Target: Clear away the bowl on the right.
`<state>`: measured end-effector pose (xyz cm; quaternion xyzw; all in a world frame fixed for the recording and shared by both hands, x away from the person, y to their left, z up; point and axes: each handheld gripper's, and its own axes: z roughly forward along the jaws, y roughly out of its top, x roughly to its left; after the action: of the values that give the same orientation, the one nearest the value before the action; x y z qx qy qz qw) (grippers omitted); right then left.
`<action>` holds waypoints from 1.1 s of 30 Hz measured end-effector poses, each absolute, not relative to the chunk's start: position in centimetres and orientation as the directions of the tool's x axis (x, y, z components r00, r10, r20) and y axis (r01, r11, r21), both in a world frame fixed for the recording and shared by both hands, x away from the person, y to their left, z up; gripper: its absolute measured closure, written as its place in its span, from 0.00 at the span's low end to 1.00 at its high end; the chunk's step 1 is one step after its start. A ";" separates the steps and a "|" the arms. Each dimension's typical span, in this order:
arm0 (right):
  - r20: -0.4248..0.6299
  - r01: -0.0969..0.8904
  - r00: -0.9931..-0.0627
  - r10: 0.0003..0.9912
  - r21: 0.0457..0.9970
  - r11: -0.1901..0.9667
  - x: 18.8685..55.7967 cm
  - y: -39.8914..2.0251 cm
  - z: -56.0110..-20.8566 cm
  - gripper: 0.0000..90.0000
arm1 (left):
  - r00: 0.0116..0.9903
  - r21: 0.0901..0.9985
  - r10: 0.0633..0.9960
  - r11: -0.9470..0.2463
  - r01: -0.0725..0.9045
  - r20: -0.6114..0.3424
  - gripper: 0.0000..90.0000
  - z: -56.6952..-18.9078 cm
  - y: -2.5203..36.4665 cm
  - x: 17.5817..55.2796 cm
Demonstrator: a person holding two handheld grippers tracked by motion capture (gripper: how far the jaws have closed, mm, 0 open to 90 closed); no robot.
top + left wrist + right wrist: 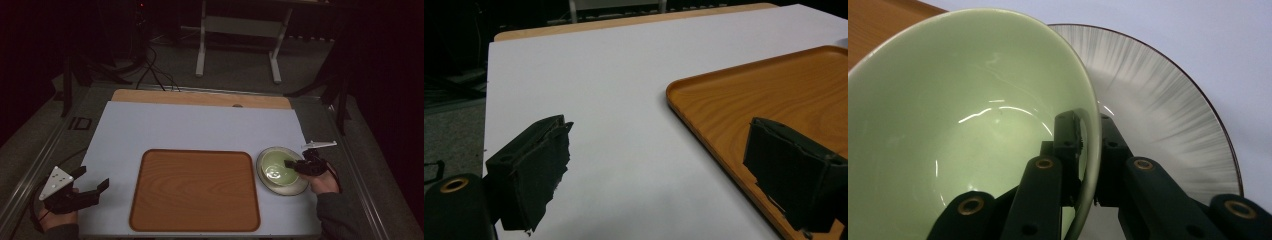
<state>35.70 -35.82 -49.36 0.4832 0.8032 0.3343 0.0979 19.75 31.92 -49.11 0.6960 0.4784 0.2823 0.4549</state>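
- Right gripper [1087, 150]: jaws closed on the rim of the green bowl [963, 125], one jaw inside the wall and one outside. The hold is a thin pinch on one edge only.
- The bowl sits on the grey plate [1168, 105] at the right edge of the white mat [200, 127], just beside the wooden tray [195, 190].
- Risk: glazed wall is smooth and curved; under its own weight the bowl may swing or slip from the pinch once lifted, and could chip on the plate.
- Risk: if the bowl drags as it rises, the plate may shift with it toward the table edge, which lies near on that side.
- Risk: a low carry toward the tray could catch the tray's raised lip.
- Left gripper [92, 186]: jaws wide apart, holding nothing, resting over the mat's left edge, well apart from the bowl.
- Surroundings: tray is bare; nothing stands between bowl and tray. Room is dim, cables lie on the floor beyond the table.
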 end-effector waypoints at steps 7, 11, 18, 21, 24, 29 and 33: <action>0.157 0.696 -0.519 0.840 0.647 0.310 35.4 -35.5 -48.7 0.92 | 0.381 0.904 0.924 -0.130 0.407 -0.039 0.12 -49.1 31.9 19.7; 0.158 0.690 -0.518 0.841 0.658 0.301 35.2 -35.3 -48.4 0.92 | 0.379 0.905 0.925 -0.127 0.406 -0.040 0.12 -49.1 31.9 19.7; 0.165 0.679 -0.505 0.847 0.681 0.272 34.8 -35.3 -48.5 0.92 | 0.378 0.905 0.925 -0.128 0.406 -0.039 0.13 -49.1 32.0 19.7; 0.167 0.676 -0.502 0.848 0.687 0.265 34.6 -35.3 -48.5 0.91 | 0.378 0.905 0.925 -0.127 0.405 -0.039 0.13 -49.1 32.0 19.7; 0.172 0.673 -0.500 0.849 0.694 0.256 34.5 -35.3 -48.4 0.91 | 0.377 0.905 0.925 -0.128 0.405 -0.038 0.13 -49.1 32.0 19.7; 0.192 0.664 -0.484 0.853 0.716 0.216 34.4 -35.7 -48.1 0.91 | 0.377 0.905 0.926 -0.129 0.405 -0.037 0.13 -49.1 32.0 19.7; 0.189 0.662 -0.482 0.855 0.719 0.214 34.4 -35.6 -47.9 0.91 | 0.376 0.906 0.926 -0.128 0.404 -0.037 0.13 -49.1 32.0 19.7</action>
<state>34.39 -35.64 -47.89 0.4933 0.7688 0.3871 0.1252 19.68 31.96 -49.05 0.6939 0.4792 0.2872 0.4544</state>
